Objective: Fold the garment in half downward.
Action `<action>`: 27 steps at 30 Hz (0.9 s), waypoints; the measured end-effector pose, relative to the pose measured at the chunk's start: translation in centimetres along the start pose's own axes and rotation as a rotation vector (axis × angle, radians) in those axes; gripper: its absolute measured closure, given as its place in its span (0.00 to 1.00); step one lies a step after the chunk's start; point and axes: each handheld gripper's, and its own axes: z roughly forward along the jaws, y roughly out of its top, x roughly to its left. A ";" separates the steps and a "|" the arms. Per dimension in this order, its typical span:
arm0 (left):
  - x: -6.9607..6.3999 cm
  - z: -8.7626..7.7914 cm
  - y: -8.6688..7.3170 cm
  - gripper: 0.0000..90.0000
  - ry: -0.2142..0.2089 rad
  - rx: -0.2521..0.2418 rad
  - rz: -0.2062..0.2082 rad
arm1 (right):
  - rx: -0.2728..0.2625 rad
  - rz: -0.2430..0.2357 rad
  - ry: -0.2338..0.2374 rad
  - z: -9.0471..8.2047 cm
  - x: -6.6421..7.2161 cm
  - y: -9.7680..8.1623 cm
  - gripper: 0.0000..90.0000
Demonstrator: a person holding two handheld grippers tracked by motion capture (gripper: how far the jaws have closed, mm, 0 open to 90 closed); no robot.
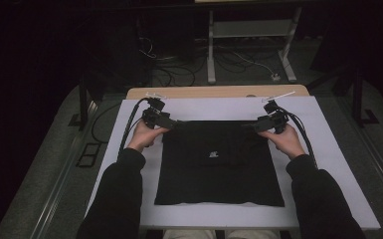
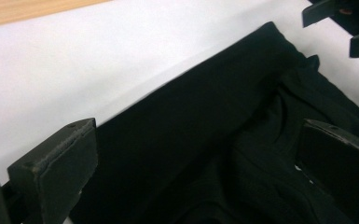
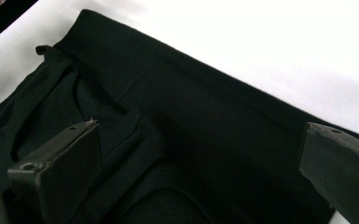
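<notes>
Folded black cotton garment [image 1: 219,164] lying on the white table cover [image 1: 328,149], small white logo showing from the high view, gripper views revealing its folded collar, left gripper [image 1: 175,123] and right gripper [image 1: 253,125] hovering at its far corners, jaws standing wide apart, gripping nothing.

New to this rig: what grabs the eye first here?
A folded black garment lies square in the middle of the white table cover, with a small white mark at its centre. The left gripper and right gripper sit at its far corners, jaws open, nothing pinched between them.
</notes>
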 end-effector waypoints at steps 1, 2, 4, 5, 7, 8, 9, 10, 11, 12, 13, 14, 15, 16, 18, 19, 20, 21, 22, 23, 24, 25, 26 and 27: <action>0.0 0.1 0.0 0.00 -0.005 0.003 0.003 | 0.000 0.001 0.004 0.1 0.1 0.0 0.00; -0.1 0.3 0.0 0.00 -0.011 0.009 0.010 | 0.001 0.002 0.006 0.1 0.1 0.0 0.00; -0.3 0.6 -0.1 0.00 -0.027 0.015 0.019 | 0.000 -0.003 0.016 0.2 0.3 0.0 0.01; -0.5 0.7 -0.1 0.00 -0.025 0.021 0.035 | -0.001 -0.004 0.019 0.2 0.4 0.0 0.01; -0.7 1.0 -0.2 0.00 -0.028 0.032 0.052 | 0.005 -0.010 0.025 0.3 0.5 0.0 0.01; -0.8 1.1 -0.2 0.00 -0.036 0.036 0.052 | 0.004 -0.011 0.027 0.4 0.6 0.0 0.03; -0.9 1.2 -0.2 0.00 -0.042 0.036 0.051 | 0.006 -0.012 0.036 0.5 0.7 0.0 0.03; -0.9 1.3 -0.2 0.00 -0.045 0.037 0.046 | 0.007 -0.012 0.040 0.6 0.8 0.0 0.04; -0.9 1.4 -0.2 0.00 -0.046 0.039 0.047 | 0.008 -0.012 0.045 0.7 0.8 0.0 0.04; -0.9 1.5 -0.3 0.00 -0.049 0.038 0.039 | 0.007 -0.014 0.051 0.8 0.8 -0.1 0.05; -0.9 1.6 -0.3 0.00 -0.052 0.041 0.042 | 0.010 -0.008 0.060 0.9 0.9 -0.1 0.06; -0.9 1.7 -0.3 0.00 -0.054 0.041 0.040 | 0.010 -0.006 0.067 1.0 0.9 -0.1 0.07; -0.9 1.8 -0.3 0.00 -0.056 0.045 0.041 | 0.008 -0.006 0.072 1.0 0.9 -0.1 0.08; -0.9 1.9 -0.4 0.00 -0.061 0.045 0.041 | 0.007 -0.008 0.081 1.1 1.0 -0.1 0.10; -1.1 2.1 -0.4 0.00 -0.045 0.066 0.056 | 0.012 -0.018 0.084 1.2 1.2 -0.2 0.11; -1.2 2.3 -0.5 0.00 -0.041 0.077 0.064 | 0.014 -0.019 0.086 1.3 1.2 -0.2 0.13; -1.3 2.4 -0.6 0.02 -0.037 0.089 0.066 | 0.015 -0.021 0.090 1.4 1.3 -0.2 0.13; -1.3 2.4 -0.6 0.05 -0.038 0.090 0.064 | 0.018 -0.024 0.092 1.5 1.3 -0.2 0.15; -1.3 2.5 -0.6 0.07 -0.045 0.085 0.058 | 0.018 -0.024 0.095 1.5 1.4 -0.2 0.15; -1.3 2.5 -0.7 0.09 -0.052 0.078 0.052 | 0.019 -0.024 0.098 1.6 1.4 -0.2 0.16; -1.2 2.5 -0.7 0.11 -0.062 0.076 0.054 | 0.022 -0.028 0.100 1.7 1.5 -0.3 0.17; -1.2 2.5 -0.7 0.14 -0.065 0.072 0.053 | 0.025 -0.032 0.101 1.7 1.5 -0.3 0.19; -1.3 2.5 -0.7 0.15 -0.070 0.071 0.049 | 0.026 -0.032 0.103 1.8 1.6 -0.3 0.20; -1.3 2.6 -0.7 0.16 -0.079 0.075 0.046 | 0.029 -0.035 0.105 1.9 1.6 -0.3 0.21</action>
